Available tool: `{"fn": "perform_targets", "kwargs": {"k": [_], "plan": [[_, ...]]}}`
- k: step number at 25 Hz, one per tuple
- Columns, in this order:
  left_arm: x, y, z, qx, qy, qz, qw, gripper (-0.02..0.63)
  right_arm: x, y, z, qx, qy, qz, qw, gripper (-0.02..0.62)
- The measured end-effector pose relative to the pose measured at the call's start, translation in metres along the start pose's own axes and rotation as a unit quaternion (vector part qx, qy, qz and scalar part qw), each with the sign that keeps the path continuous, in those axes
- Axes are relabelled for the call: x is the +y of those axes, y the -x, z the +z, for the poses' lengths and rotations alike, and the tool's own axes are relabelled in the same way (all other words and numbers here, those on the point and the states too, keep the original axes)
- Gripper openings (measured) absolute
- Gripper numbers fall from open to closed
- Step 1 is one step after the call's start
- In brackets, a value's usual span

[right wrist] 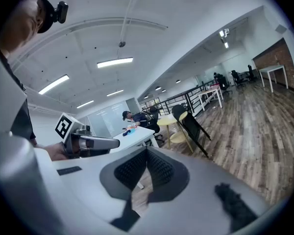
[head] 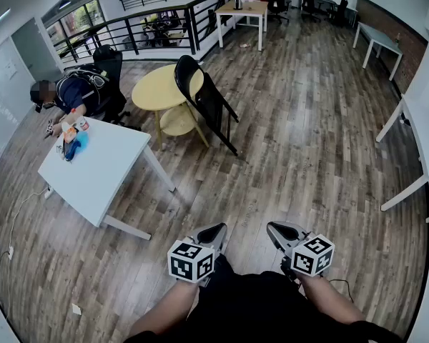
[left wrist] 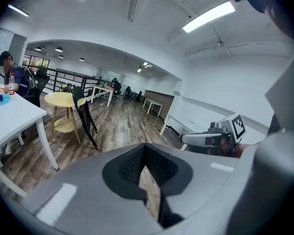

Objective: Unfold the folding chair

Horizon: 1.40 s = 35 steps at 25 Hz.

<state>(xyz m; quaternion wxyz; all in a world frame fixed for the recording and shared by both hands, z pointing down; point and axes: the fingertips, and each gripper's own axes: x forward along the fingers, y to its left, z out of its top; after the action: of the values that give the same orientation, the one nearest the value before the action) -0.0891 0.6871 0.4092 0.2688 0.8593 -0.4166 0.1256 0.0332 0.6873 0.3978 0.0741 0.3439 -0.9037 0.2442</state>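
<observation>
- Head view: the folding chair [head: 204,102] is folded and leans on the right edge of the round table [head: 161,90]. It is well apart from the left gripper [head: 213,233] and right gripper [head: 281,231].
- Left gripper view: jaws closed together and empty. This view shows the chair's feet on the floor.
- Right gripper view: jaws likewise closed, holding nothing. The chair appears side-on, which the head view lacks.
- Risk: only the lean props the chair, so a pull could slide it off the table edge.
</observation>
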Motion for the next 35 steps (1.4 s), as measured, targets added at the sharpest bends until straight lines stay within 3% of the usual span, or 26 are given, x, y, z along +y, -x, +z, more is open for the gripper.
{"fn": "perform_targets", "kwargs": {"k": [16, 23, 35], "plan": [[0.037, -0.018, -0.008, 0.031, 0.012, 0.003, 0.9994, 0.008, -0.016, -0.035, -0.013, 0.033, -0.027, -0.002, 0.999, 0.005], [0.082, -0.041, 0.006, 0.048, 0.017, -0.001, 0.9987, 0.008, -0.041, -0.072, -0.012, 0.048, -0.052, -0.025, 0.997, 0.005], [0.172, -0.074, 0.05, 0.04, 0.037, 0.007, 0.9985, 0.008, -0.078, -0.162, 0.028, 0.069, -0.05, -0.033, 0.996, 0.005]]}}
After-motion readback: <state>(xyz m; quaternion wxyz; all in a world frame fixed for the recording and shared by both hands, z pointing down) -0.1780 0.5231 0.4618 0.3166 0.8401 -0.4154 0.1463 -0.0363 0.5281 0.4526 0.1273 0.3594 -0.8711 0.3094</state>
